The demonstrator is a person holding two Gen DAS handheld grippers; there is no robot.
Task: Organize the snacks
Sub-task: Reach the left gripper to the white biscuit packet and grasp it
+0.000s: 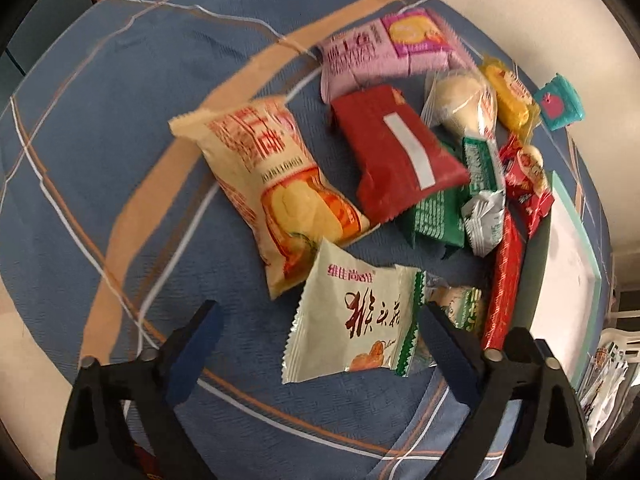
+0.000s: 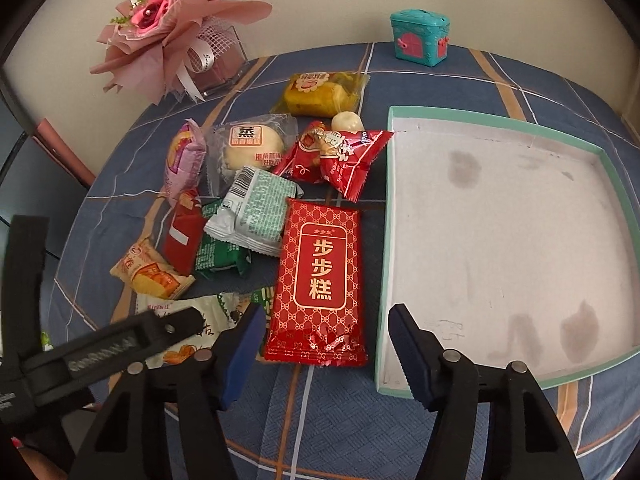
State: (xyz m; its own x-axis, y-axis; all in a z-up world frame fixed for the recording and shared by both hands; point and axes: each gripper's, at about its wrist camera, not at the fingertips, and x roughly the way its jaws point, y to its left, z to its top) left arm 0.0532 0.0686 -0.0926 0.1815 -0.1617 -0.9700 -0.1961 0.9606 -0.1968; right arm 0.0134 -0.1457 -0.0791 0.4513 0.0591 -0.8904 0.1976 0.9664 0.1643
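Observation:
Several wrapped snacks lie heaped on a blue plaid tablecloth. My left gripper points down, open, straddling a white packet with brown lettering; its pads do not press it. Beyond lie a cream chips bag, a dark red packet and a pink packet. My right gripper is open around the near end of a red patterned cake packet, with a gap at each side. A shallow teal-rimmed box with a stained white floor lies just right of it, holding nothing.
A pink paper bouquet in a clear holder stands at the table's far left by the wall. A small teal toy chest sits at the far edge. A yellow cake, a wrapped bun and small red packets lie mid-table.

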